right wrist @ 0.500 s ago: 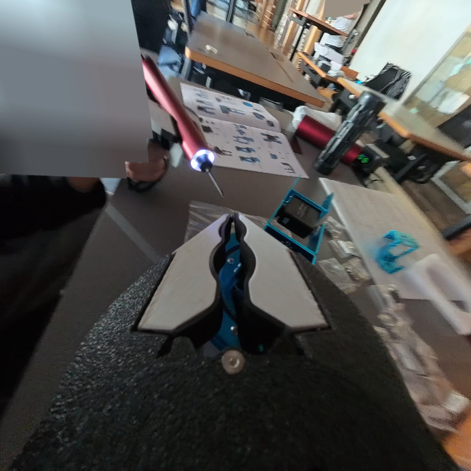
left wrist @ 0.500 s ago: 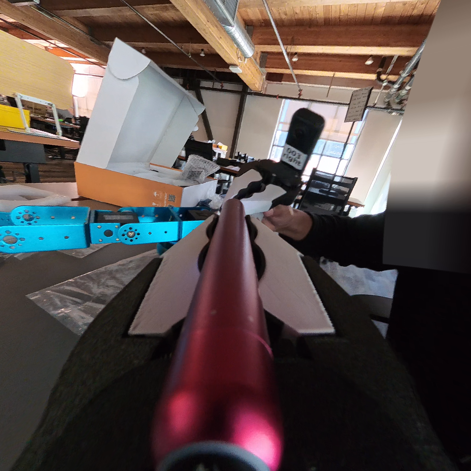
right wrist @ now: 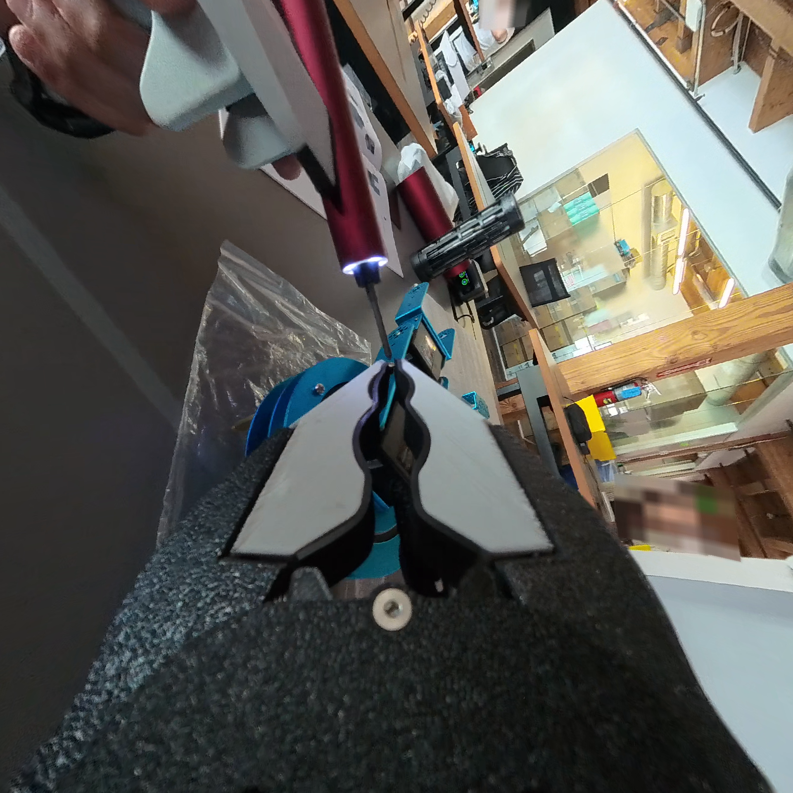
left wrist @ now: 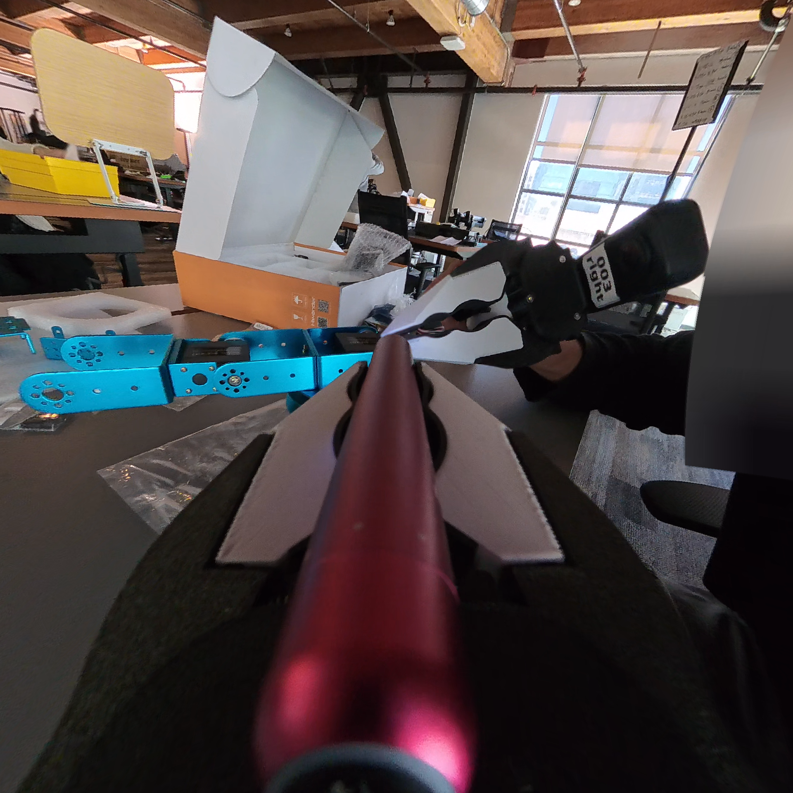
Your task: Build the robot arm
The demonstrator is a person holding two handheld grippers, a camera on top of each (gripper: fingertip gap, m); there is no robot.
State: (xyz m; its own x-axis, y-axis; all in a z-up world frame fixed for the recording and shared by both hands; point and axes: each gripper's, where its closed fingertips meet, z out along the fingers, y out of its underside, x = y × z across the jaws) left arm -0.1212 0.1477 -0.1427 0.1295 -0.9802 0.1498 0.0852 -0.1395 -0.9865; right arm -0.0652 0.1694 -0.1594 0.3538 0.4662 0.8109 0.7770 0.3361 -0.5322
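Between pale flat fingers (left wrist: 485,480), smooth red metal screwdriver (left wrist: 377,536)

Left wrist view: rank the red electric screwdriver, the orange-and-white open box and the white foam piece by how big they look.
1. Red electric screwdriver, largest, though it is held right at the camera, so nearness inflates it.
2. Orange-and-white open box.
3. White foam piece, smallest.
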